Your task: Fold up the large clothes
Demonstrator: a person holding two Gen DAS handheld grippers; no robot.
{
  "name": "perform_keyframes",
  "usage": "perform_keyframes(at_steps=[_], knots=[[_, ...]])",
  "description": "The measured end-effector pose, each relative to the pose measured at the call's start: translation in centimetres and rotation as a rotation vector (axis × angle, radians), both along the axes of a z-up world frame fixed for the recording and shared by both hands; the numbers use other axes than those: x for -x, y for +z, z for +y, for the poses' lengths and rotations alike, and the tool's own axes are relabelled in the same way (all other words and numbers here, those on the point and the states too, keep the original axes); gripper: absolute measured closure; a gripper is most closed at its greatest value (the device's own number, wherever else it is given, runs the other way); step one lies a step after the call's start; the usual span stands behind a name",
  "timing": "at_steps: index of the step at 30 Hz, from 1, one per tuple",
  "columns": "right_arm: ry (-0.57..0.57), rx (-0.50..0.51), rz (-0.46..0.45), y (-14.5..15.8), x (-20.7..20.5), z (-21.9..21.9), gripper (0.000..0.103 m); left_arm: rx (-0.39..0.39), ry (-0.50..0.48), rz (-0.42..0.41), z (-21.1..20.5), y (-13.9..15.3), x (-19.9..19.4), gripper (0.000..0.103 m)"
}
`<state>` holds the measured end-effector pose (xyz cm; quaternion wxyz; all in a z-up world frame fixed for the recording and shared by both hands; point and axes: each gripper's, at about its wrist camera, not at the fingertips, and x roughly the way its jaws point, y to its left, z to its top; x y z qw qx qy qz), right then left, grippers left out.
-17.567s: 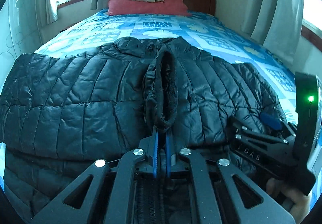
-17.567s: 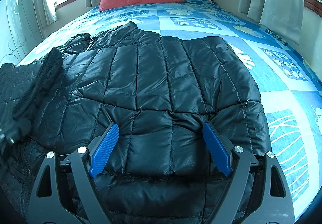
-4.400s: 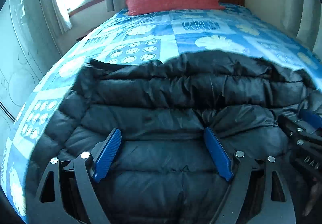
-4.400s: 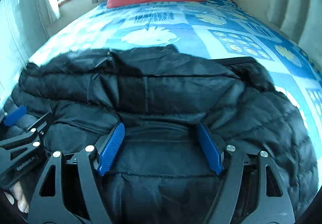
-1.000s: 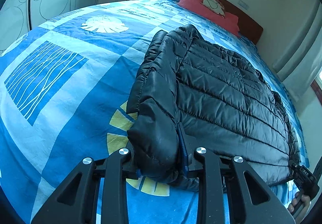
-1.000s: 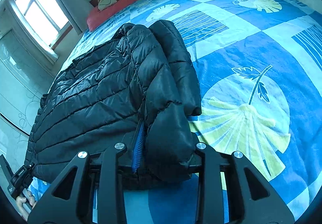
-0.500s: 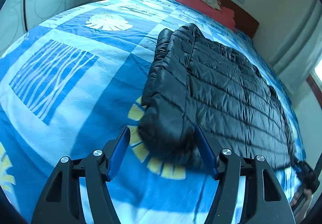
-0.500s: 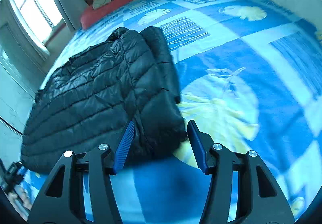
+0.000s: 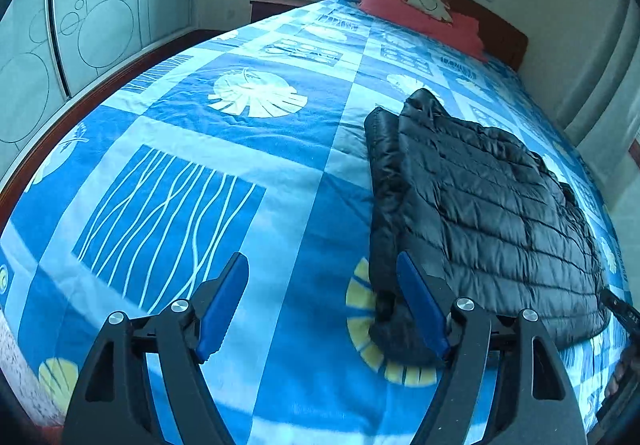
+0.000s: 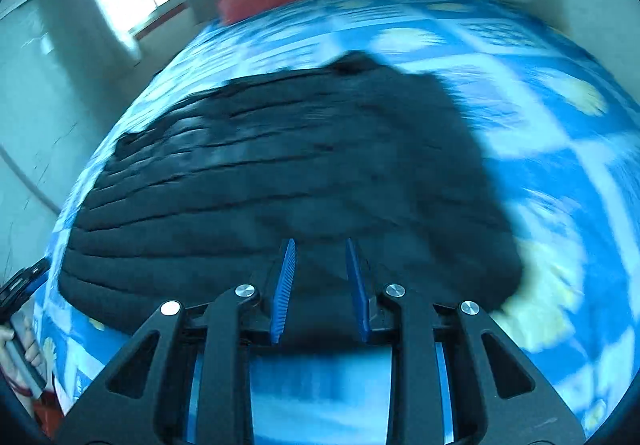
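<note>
A black quilted puffer jacket (image 9: pixel 492 213) lies folded into a long flat bundle on the blue patterned bedspread (image 9: pixel 208 173). My left gripper (image 9: pixel 320 301) is open and empty, just left of the jacket's near corner; its right finger touches or nearly touches that corner. The right wrist view is blurred by motion. There the jacket (image 10: pixel 280 173) fills the middle of the view, and my right gripper (image 10: pixel 320 277) hovers at its near edge with its jaws narrowly apart and nothing between them.
A red pillow (image 9: pixel 416 17) with a small cushion lies at the wooden headboard. A wardrobe (image 9: pixel 80 17) stands along the bed's left side and curtains hang on the right. The other gripper shows at each view's edge (image 10: pixel 20 285).
Both grippers let go of the jacket's ends and opened. The left has pulled back and swung left. The right has swung over the jacket's near edge, with its jaws narrower than half a second ago.
</note>
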<state>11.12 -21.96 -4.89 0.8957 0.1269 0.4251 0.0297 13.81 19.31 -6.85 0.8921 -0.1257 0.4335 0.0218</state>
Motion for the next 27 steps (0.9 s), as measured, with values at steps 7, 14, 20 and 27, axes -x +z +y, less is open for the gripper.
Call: perform_keyframes(at_steps=[7, 14, 20, 27], knots=[[0.082, 0.035, -0.006, -0.2, -7.1, 6.2, 0.076, 0.005, -0.041, 0.016, -1.3, -0.3, -3.3, 0.028], [0.077, 0.069, 0.078, -3.6, -9.6, 7.7, 0.075, -0.034, -0.084, 0.032, -2.3, -0.5, -5.5, 0.028], [0.080, 0.135, 0.073, -4.7, -9.4, 8.7, 0.075, -0.069, -0.109, 0.045, -3.1, -0.4, -7.5, 0.028], [0.078, 0.150, 0.060, -5.0, -9.0, 9.0, 0.075, -0.074, -0.164, 0.047, -5.3, 0.0, -9.6, 0.028]])
